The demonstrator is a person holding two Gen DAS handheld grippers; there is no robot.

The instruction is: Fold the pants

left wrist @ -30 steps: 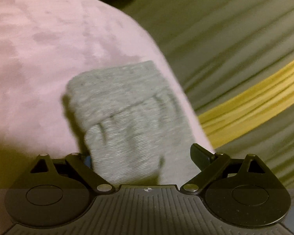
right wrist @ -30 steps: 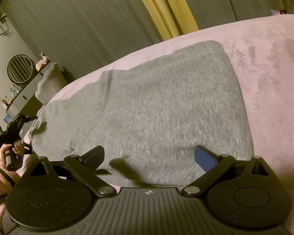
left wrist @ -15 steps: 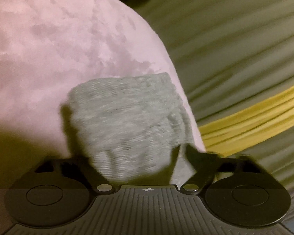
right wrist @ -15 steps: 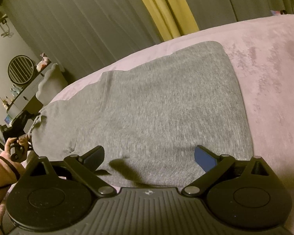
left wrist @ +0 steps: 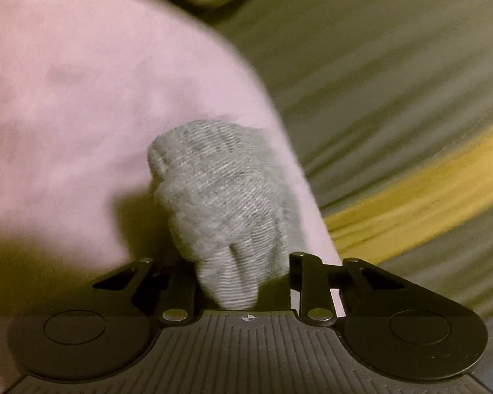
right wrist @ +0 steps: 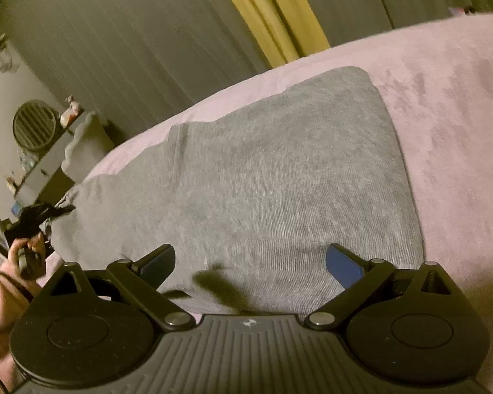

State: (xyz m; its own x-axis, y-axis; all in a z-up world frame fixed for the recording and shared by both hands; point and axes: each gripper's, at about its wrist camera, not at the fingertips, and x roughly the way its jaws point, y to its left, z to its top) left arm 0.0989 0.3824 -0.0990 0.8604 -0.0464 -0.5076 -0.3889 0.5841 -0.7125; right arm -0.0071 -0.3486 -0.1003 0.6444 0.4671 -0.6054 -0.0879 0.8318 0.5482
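Grey knit pants [right wrist: 263, 190] lie spread flat on a pink bed cover [right wrist: 450, 105] in the right wrist view. My right gripper [right wrist: 249, 262] is open, its fingers just above the near edge of the pants. In the left wrist view my left gripper [left wrist: 243, 279] is shut on a bunched end of the grey pants [left wrist: 223, 197], which rises from between the fingers over the pink cover [left wrist: 82, 98]. The left gripper and the hand holding it also show at the far left of the right wrist view [right wrist: 33, 226], at the pants' left end.
Grey curtains with a yellow stripe [right wrist: 269, 23] hang behind the bed. A round fan [right wrist: 34, 124] and small items stand on furniture at the left. The bed edge [left wrist: 279, 131] drops off to the right in the left wrist view.
My left gripper has closed on the pants end, which is now bunched and lifted. The right gripper has stayed open in place.
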